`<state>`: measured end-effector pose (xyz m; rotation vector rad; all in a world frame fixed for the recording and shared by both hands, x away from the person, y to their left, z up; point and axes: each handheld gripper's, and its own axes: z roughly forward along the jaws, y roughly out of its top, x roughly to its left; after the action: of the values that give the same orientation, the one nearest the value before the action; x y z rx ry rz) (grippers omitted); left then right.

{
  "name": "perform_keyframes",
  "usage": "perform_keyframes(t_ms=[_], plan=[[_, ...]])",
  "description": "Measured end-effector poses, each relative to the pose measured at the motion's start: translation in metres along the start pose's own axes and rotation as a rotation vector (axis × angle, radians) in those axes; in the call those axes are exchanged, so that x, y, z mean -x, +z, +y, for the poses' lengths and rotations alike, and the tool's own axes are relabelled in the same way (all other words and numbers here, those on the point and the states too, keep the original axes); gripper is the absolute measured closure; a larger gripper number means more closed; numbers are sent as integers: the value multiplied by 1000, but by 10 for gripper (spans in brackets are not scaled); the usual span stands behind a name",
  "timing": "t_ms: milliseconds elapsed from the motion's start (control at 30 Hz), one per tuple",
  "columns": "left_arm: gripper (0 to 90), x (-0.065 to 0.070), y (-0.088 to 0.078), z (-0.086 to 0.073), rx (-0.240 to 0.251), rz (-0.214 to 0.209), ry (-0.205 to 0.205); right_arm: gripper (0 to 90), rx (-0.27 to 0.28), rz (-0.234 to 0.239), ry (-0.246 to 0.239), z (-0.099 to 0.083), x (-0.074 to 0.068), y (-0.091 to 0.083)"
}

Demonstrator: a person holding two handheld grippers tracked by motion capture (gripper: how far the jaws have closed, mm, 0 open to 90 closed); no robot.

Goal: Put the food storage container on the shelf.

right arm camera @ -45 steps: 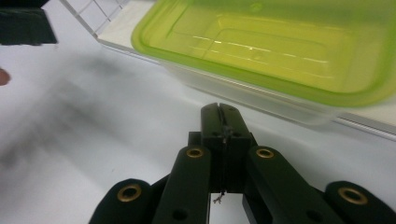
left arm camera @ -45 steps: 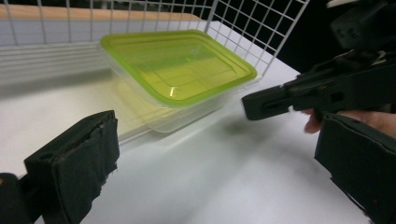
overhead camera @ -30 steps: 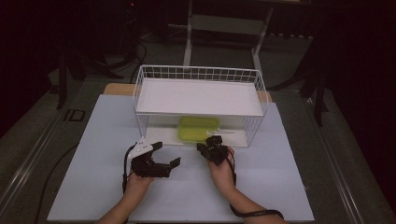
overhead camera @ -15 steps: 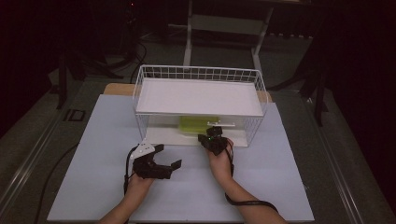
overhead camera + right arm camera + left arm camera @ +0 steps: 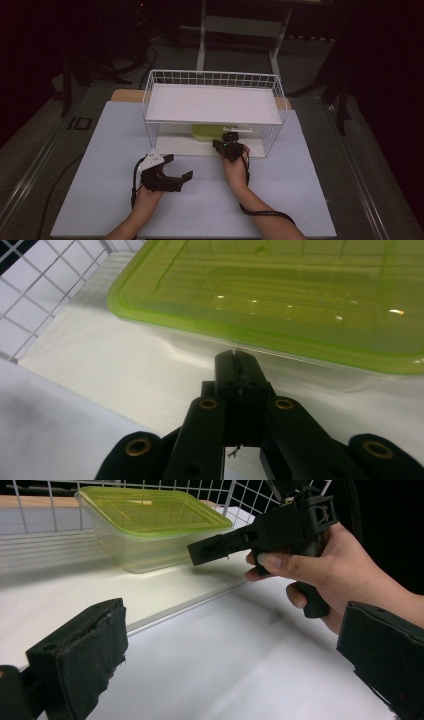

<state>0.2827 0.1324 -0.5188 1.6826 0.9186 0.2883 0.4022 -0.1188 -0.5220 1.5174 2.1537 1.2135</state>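
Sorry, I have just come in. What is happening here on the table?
A person holds a gripper in each hand at a white table. The right gripper, its jaws closed, reaches under the shelf of a white wire rack and points at the edge of a clear container with a green lid on the rack's bottom board. Whether it touches the container is unclear. The left gripper waits open above the table, holding nothing.

A high camera looked down over the table (image 5: 100,200); both gripper cameras sat close, sharing the green-lidded box (image 5: 150,515).
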Motion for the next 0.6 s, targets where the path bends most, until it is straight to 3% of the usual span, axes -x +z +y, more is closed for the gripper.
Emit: perform_keyframes(t_ms=[167,333,600], plan=[[7,0,0,0,-1,-3,2,894,1,6,-7,1,0,0],[7,0,-1,1,1,2,12,871,-18,27,20,-2,-3,-1],[7,0,-4,7,24,-13,49,750,0,53,-45,-10,-8,-17]])
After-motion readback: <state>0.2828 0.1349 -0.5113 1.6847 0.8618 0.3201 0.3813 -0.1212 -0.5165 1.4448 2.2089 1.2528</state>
